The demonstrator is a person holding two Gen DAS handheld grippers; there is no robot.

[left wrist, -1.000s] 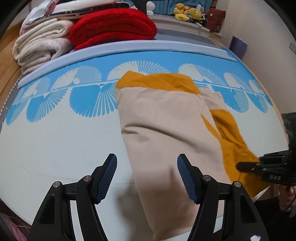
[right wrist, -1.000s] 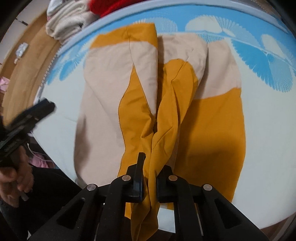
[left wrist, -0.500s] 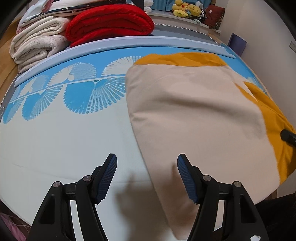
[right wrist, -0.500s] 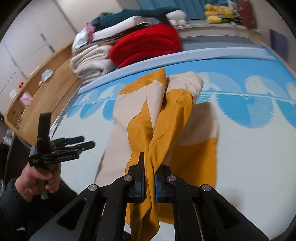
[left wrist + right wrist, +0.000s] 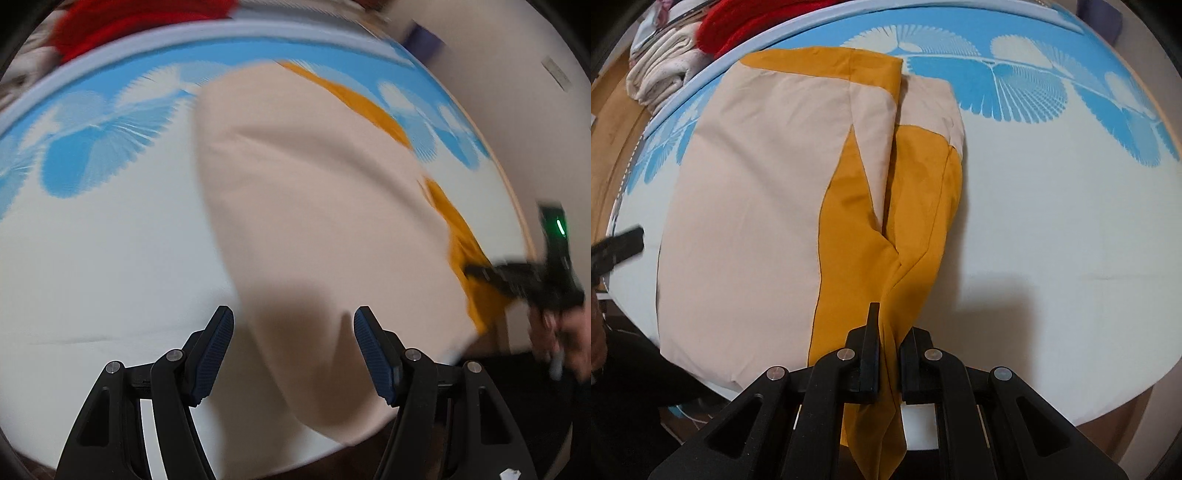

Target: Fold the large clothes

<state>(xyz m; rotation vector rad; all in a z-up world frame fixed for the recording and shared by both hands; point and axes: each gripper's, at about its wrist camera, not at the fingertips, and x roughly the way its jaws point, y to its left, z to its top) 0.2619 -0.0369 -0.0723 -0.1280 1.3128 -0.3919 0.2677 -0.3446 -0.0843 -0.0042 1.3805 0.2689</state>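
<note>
A large beige and mustard garment [image 5: 757,192] lies on the bed sheet [image 5: 1052,221], folded lengthwise. My right gripper [image 5: 891,326] is shut on a bunched mustard edge at the garment's near end, and some cloth hangs below the jaws. The left wrist view is blurred. In it my left gripper [image 5: 295,332] hangs open just above the garment's beige part [image 5: 314,206], its blue pads [image 5: 216,350] apart with nothing pinched. The right gripper [image 5: 517,275] shows at the right there, on the mustard cloth. The left gripper's tip [image 5: 618,247] pokes in at the left edge.
A red blanket [image 5: 753,22] and folded white blankets [image 5: 661,74] are stacked past the bed's far edge. A wooden surface [image 5: 609,122] runs along the left. A pale wall [image 5: 498,74] stands at the right. The sheet has blue fan prints [image 5: 1027,92].
The right gripper carried the mustard edge sideways, and the garment now lies narrower with its right panel folded in. The left gripper dropped closer over the beige cloth and tilted down.
</note>
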